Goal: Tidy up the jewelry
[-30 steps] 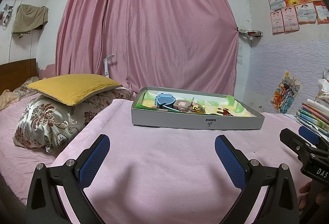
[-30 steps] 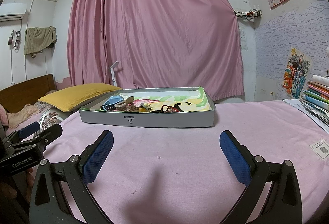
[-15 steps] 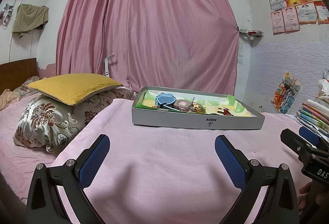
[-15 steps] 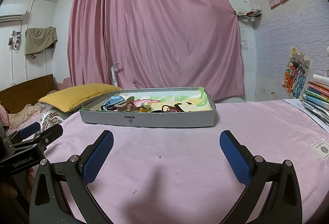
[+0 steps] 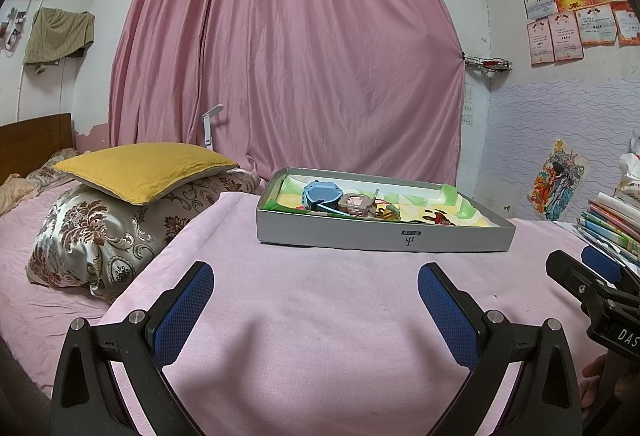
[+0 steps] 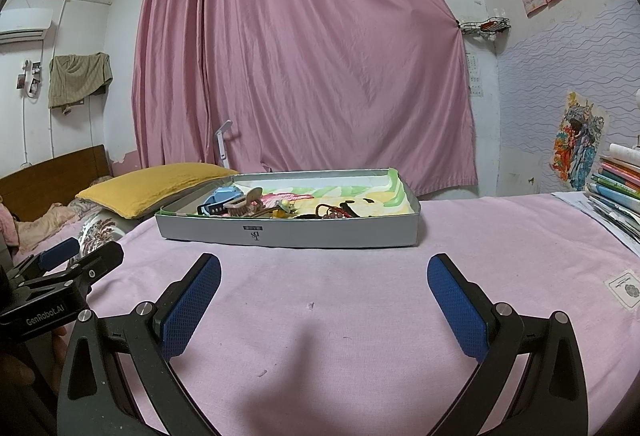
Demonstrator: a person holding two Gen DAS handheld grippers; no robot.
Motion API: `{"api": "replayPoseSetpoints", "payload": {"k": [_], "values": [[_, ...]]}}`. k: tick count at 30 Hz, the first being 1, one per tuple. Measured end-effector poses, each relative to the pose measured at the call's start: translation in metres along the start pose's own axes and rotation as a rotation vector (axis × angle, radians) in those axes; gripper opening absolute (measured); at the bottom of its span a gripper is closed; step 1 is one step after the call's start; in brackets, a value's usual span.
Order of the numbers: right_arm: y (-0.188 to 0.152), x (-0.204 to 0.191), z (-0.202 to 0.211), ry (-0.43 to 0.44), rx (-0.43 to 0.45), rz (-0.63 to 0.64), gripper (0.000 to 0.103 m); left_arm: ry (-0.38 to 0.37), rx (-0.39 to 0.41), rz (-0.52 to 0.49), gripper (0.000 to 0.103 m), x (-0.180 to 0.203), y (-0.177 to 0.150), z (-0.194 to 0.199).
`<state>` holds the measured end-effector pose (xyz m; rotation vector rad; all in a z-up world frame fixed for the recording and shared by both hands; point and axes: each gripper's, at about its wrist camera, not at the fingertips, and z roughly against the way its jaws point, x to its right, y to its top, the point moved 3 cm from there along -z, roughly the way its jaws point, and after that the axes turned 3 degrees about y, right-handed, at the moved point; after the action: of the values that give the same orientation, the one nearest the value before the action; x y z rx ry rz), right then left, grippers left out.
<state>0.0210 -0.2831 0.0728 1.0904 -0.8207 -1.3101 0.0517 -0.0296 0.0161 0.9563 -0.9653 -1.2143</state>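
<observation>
While both claws are hovering low over the pink table [image 5: 320,316], the left claw [image 5: 316,300] is standing wide open and holding nothing. Ahead, the grey tray [image 6: 288,234] is carrying the jewelry: a blue watch [image 6: 218,202] at the left, then red beads [image 6: 334,212]. The right claw [image 6: 324,290] is also gaping, empty. The beads are looking light, limp and slippery, so pinching one strand seems wise.
</observation>
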Motion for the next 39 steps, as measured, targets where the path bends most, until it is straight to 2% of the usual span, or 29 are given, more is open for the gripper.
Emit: {"api": "replayPoseSetpoints", "payload": {"k": [39], "values": [[-0.001, -0.0062, -0.0042, 0.002, -0.001, -0.002, 0.101, 0.014, -0.018, -0.025, 0.102, 0.0021, -0.0006, 0.0003]]}}
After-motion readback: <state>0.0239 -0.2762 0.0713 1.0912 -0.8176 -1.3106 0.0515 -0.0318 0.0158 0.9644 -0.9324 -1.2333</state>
